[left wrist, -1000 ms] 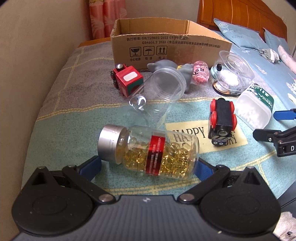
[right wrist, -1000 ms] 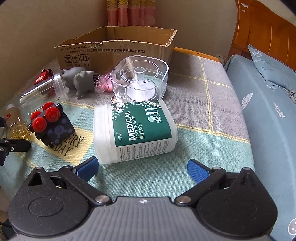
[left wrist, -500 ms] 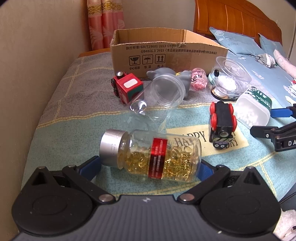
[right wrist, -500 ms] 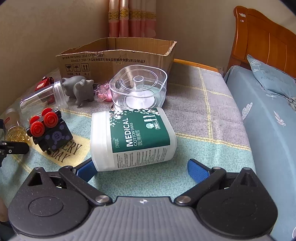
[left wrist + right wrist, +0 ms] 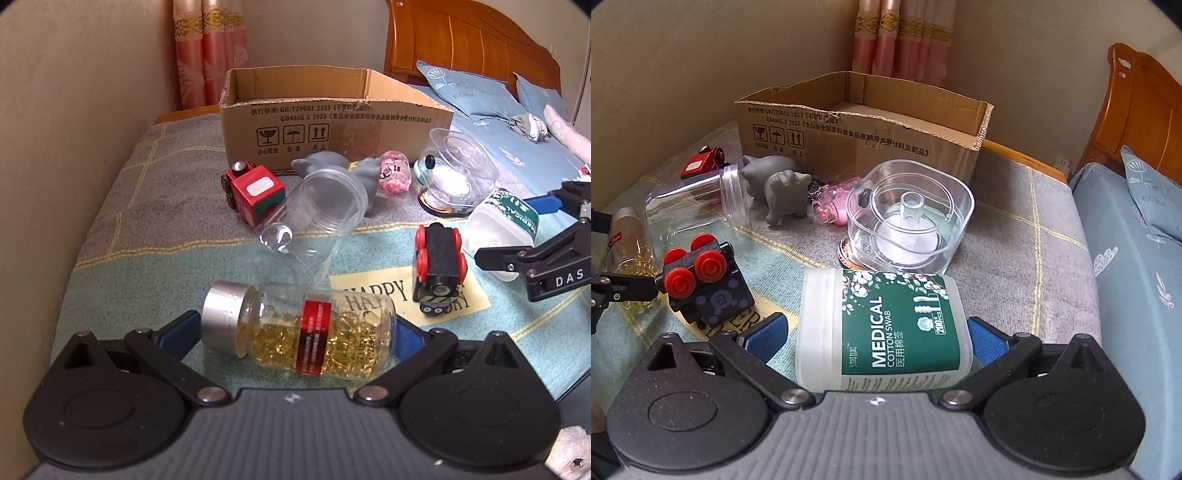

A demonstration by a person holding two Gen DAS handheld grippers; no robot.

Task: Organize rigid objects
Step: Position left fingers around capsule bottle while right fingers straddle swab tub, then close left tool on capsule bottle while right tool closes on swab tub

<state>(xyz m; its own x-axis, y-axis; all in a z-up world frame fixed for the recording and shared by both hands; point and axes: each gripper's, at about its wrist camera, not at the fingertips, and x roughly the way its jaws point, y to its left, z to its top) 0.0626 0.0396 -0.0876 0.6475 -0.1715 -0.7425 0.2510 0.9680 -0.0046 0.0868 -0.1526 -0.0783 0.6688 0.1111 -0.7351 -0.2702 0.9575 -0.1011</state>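
A glass pill bottle (image 5: 303,332) with a silver cap and yellow capsules lies on its side between the fingers of my left gripper (image 5: 295,332); the blue pads touch its ends and it sits tilted, a little above the cloth. A white cotton swab box (image 5: 882,325) with a green label lies between the fingers of my right gripper (image 5: 879,332), the pads against its sides. An open cardboard box (image 5: 325,118) stands at the back; it also shows in the right wrist view (image 5: 857,129).
On the cloth lie a clear empty jar (image 5: 317,210), a red toy block car (image 5: 255,192), a black toy train with red wheels (image 5: 439,266), grey animal figures (image 5: 779,188), a pink bottle (image 5: 395,177) and a clear square container (image 5: 908,221). A wall runs along the left; a bed is on the right.
Both grippers have closed in around their objects. The right gripper moved forward over the swab box. The pill bottle has risen slightly with the left gripper.
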